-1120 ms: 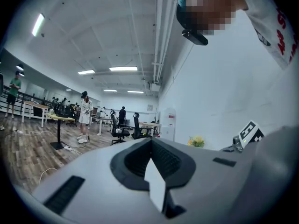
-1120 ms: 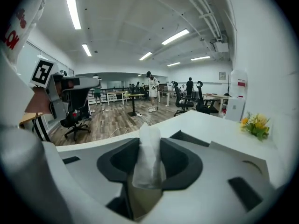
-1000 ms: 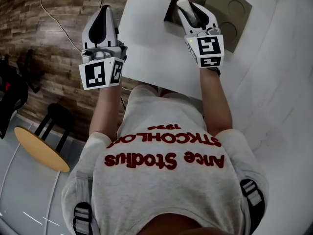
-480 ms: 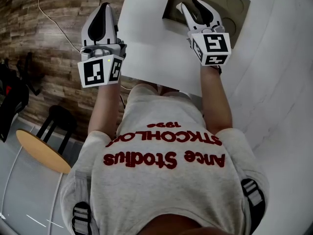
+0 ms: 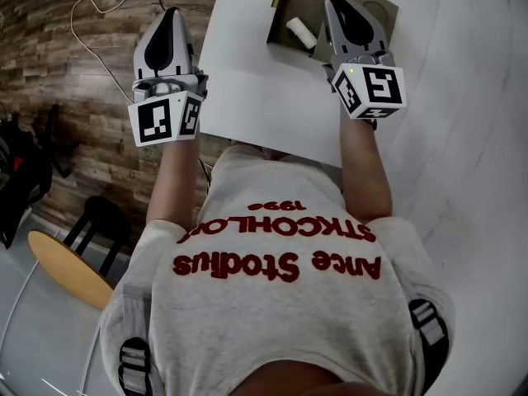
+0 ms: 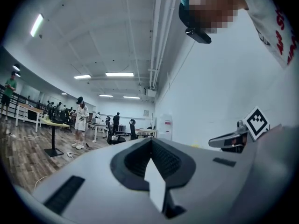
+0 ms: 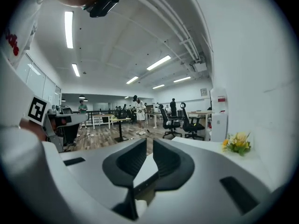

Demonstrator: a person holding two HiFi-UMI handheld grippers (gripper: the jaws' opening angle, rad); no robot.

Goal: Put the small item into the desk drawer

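Fingers (image 6: pixel 131 160) of the left gripper (image 5: pixel 172 16) are clenched tip to tip with nothing between them. It hangs at the left of the head view, off the desk's (image 5: pixel 256 81) left edge and over the wood floor (image 5: pixel 74 73), tips pointing toward the top of the frame. On the right gripper (image 5: pixel 337 8) the fingers stand only a narrow slit apart and are closing; its own view shows nothing between them, just the room beyond. It sits at upper right of centre, tips reaching over the right side of the open drawer (image 5: pixel 305 2). The small item (image 5: pixel 300 31), a short white cylinder, lies loose on the drawer's brown floor, on its side. Its long axis runs diagonally, from upper left to lower right in the frame, and the lower-right end points toward the right gripper's body. Item and gripper are close, just beside each other, with the item left of the fingers and held by neither gripper. A round wooden stool (image 5: pixel 70 258) stands at lower left, and a thin cable (image 5: pixel 91 15) trails across the floor at upper left.
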